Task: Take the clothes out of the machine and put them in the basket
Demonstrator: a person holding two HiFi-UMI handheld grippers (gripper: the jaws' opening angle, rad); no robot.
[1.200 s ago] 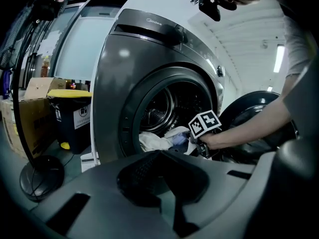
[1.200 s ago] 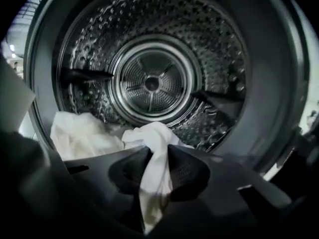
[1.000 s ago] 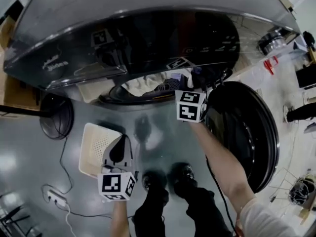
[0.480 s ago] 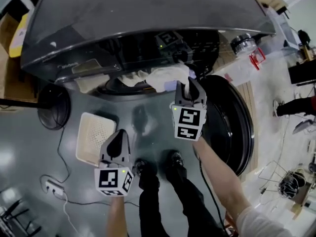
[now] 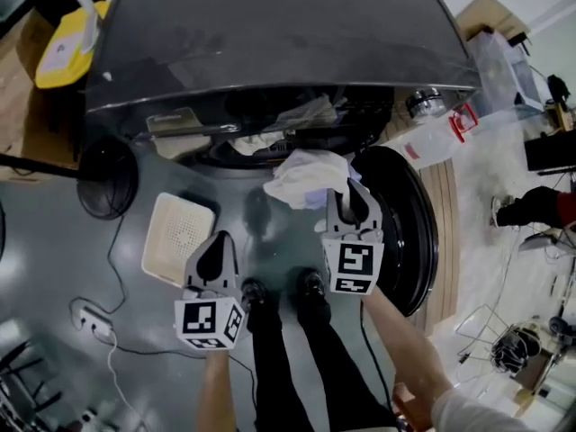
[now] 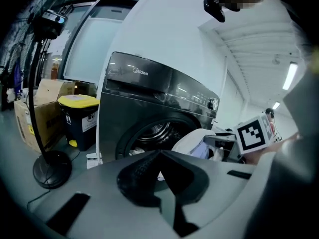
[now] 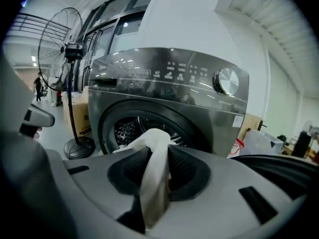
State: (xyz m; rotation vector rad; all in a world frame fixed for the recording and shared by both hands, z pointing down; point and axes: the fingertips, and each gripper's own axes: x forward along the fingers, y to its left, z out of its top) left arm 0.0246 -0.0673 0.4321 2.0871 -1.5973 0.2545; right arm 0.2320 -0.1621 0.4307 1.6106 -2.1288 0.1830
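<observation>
Landmark: washer (image 5: 270, 34), with its door (image 5: 409, 232) open at its right.
Right gripper (image 5: 348, 198): your fingers are clenched on a white cloth (image 5: 304, 176), with a fold pinched between the pads.
Cloth: clear of the drum, in the air just in front of the washer's opening.
Left gripper (image 5: 218, 244): fingers closed together with nothing in them, further out from the washer than the right.
Basket (image 5: 164, 261): on the floor before the washer's left half; it looks empty.
Done: one piece is out of the washer.
To do: get it into the basket. More clothes (image 5: 255, 140) show in the washer's mouth, so I judge you're early in the job.
</observation>
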